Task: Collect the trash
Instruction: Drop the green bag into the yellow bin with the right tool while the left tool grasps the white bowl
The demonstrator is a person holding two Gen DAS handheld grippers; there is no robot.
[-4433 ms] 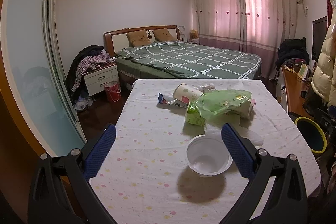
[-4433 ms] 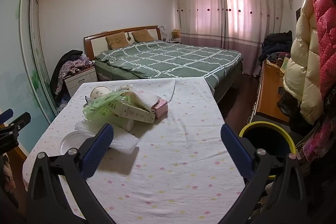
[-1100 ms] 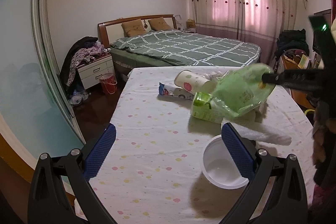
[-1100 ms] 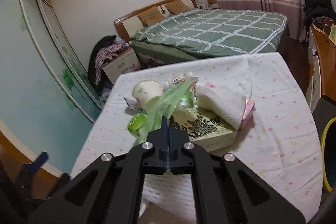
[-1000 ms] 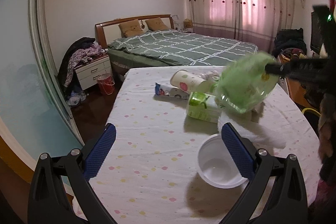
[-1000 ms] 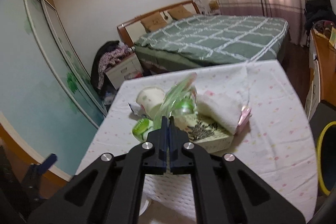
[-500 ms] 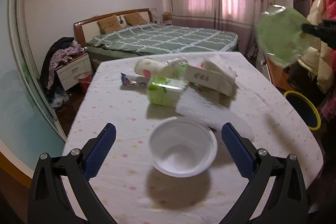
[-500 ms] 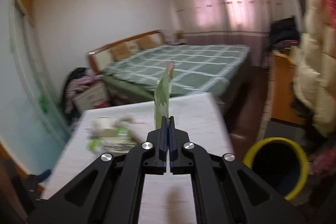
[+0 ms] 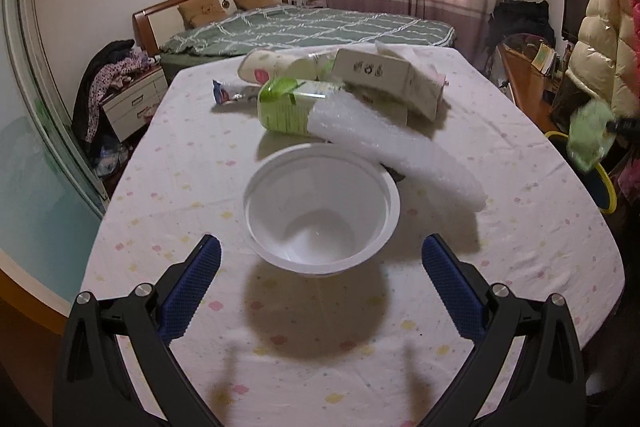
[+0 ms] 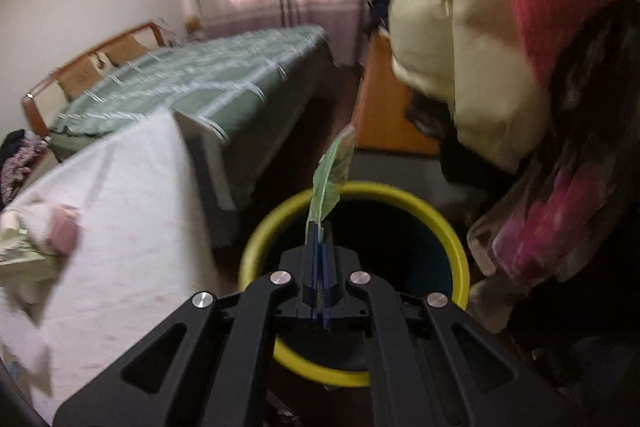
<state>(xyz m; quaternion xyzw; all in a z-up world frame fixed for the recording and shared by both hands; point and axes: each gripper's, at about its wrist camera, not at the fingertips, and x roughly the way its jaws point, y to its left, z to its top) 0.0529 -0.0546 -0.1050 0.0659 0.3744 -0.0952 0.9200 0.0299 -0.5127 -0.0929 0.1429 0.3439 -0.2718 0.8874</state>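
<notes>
My right gripper (image 10: 320,227) is shut on a green plastic bag (image 10: 330,175) and holds it above the yellow-rimmed bin (image 10: 448,227) on the floor. In the left wrist view the bag (image 9: 588,137) hangs off the table's right edge over the bin (image 9: 606,187). My left gripper (image 9: 320,267) is open, with a white plastic bowl (image 9: 320,203) just ahead between its fingers. Behind the bowl lie a white foam sheet (image 9: 400,147), a green bottle (image 9: 288,103), a carton box (image 9: 392,79), a paper cup (image 9: 264,65) and a wrapper (image 9: 228,93).
The table (image 9: 180,167) has a spotted white cloth. A bed (image 9: 312,27) stands behind it, a nightstand (image 9: 132,103) with clothes at left. Puffy coats (image 10: 480,27) hang close above the bin. A wooden desk (image 9: 524,79) is at right.
My right gripper lifted the green bag off the pile and swung it right, off the table, to above the bin. My left gripper moved closer to the white bowl.
</notes>
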